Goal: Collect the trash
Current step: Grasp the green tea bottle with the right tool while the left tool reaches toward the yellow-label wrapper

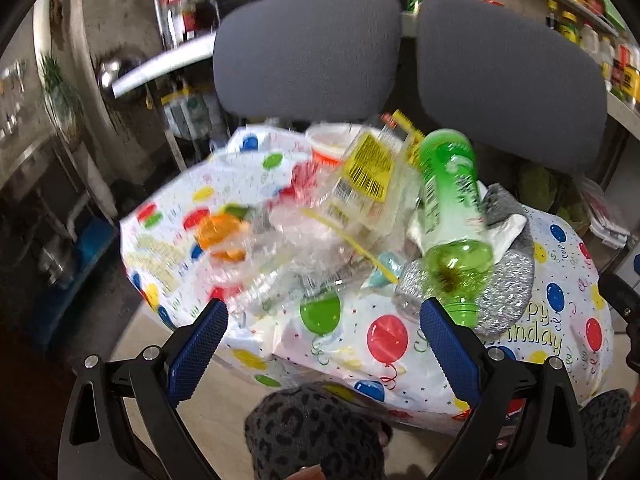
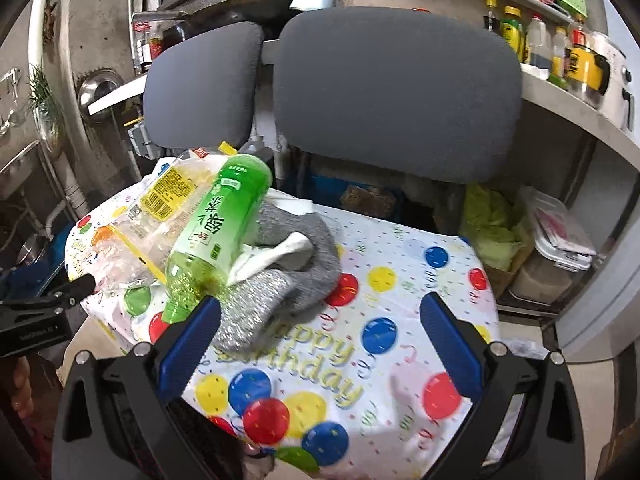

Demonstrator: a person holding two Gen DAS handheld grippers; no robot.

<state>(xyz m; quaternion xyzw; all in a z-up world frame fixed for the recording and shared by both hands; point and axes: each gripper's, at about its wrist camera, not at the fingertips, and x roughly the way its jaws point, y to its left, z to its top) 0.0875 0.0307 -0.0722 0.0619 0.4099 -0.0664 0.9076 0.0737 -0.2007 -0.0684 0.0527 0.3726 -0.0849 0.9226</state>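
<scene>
A heap of trash lies on a balloon-print birthday cloth. A green plastic bottle lies tilted on top, neck toward me. Beside it are a clear wrapper with a yellow label, crumpled clear plastic, an orange-banded cup and a grey silvery cloth. My left gripper is open just before the clear plastic. My right gripper is open over bare cloth, right of the grey cloth.
Two grey chair backs rise behind the cloth. A shelf with bottles runs at the right, storage boxes below it. A leopard-print sleeve is at the bottom of the left wrist view.
</scene>
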